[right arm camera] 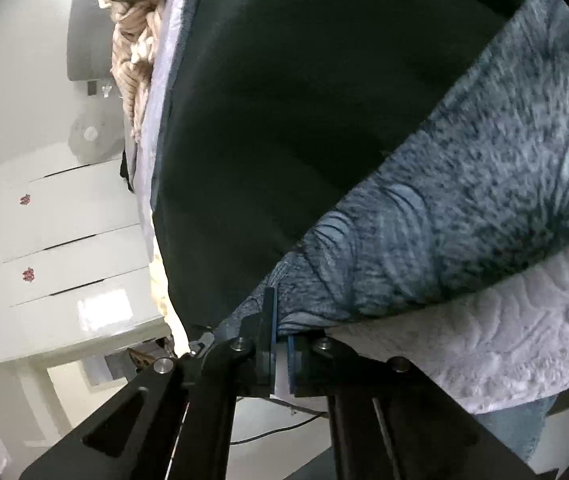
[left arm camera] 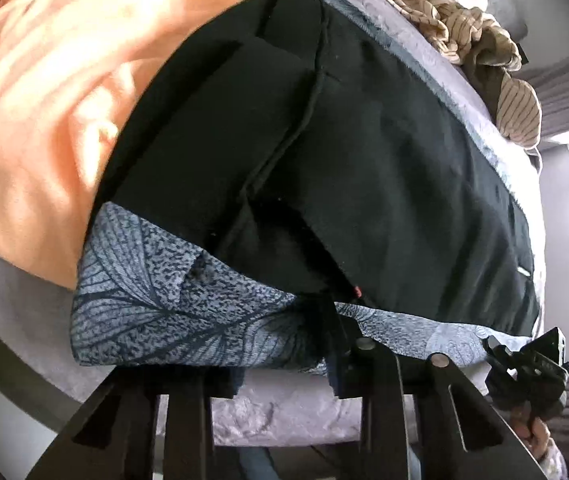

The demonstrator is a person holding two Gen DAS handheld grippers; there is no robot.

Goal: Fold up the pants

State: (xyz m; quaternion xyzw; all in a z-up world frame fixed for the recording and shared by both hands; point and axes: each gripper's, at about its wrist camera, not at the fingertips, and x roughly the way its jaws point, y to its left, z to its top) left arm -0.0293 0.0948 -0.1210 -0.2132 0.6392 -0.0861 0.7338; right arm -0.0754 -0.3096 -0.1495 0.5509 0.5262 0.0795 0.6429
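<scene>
Black pants (left arm camera: pixel 324 168) lie spread on a blue-grey leaf-patterned bedspread (left arm camera: pixel 144 304), with seams and a pocket showing. In the left wrist view my left gripper (left arm camera: pixel 284 364) sits at the bed's near edge, below the pants' hem; its fingers look apart, and a dark strip of cloth hangs near the right finger. My right gripper (right arm camera: pixel 280 344) looks closed, pinching the edge of the bedspread (right arm camera: pixel 464 208) right beside the black pants (right arm camera: pixel 284 100). The right gripper also shows in the left wrist view (left arm camera: pixel 532 368), at the pants' right corner.
An orange blanket (left arm camera: pixel 44 100) lies left of the pants. Striped beige cloth (left arm camera: pixel 464 20) is bunched at the far side of the bed. A white quilted mattress cover (right arm camera: pixel 504 340) shows under the bedspread. White drawers (right arm camera: pixel 64 240) stand beyond the bed.
</scene>
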